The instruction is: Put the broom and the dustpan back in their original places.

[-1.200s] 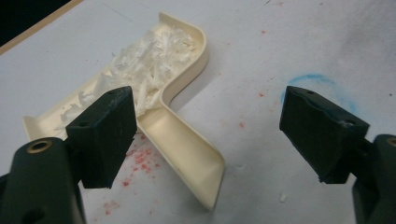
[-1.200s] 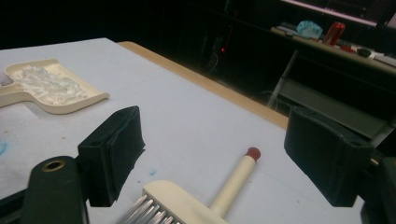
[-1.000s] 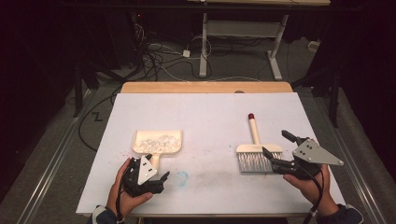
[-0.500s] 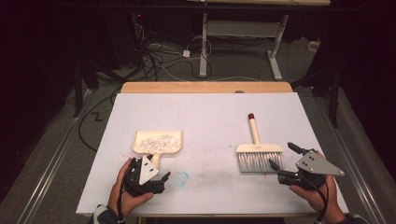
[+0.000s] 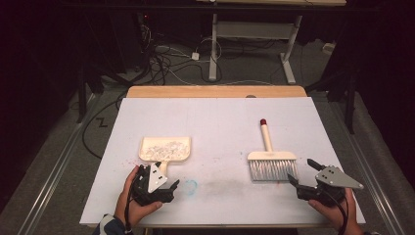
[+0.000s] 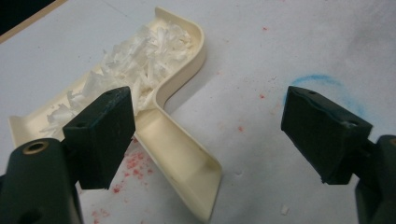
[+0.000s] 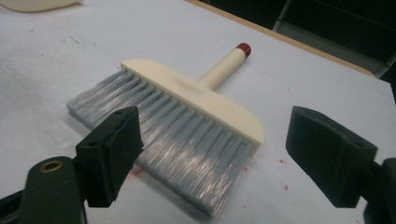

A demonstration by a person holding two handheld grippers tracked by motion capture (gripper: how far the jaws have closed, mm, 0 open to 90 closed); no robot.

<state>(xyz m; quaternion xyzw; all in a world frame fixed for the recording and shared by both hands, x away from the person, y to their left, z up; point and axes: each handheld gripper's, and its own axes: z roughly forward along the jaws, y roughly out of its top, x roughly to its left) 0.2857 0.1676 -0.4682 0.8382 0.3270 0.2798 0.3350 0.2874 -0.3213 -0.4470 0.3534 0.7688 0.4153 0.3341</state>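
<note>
A cream dustpan (image 5: 165,148) full of white shreds lies at the near left of the white table, its handle toward me. My left gripper (image 5: 160,175) is open at that handle. In the left gripper view the dustpan handle (image 6: 177,149) lies between the spread jaws of the left gripper (image 6: 208,100) without touching them, and the white shreds (image 6: 135,60) fill the pan. A cream brush (image 5: 271,159) with grey bristles and a red-tipped handle lies at the right. My right gripper (image 5: 300,171) is open just short of the bristles. The brush (image 7: 187,88) lies beyond the right gripper (image 7: 215,116).
A faint blue ring (image 5: 190,185) is drawn on the table between the two grippers, and red specks (image 6: 135,161) dot the surface near the dustpan. A wooden strip (image 5: 215,91) runs along the far edge. Cables and a desk frame (image 5: 254,34) are on the floor beyond.
My right gripper has drawn back from the brush toward the near right corner, still open. The left gripper, dustpan and brush have stayed where they were.
</note>
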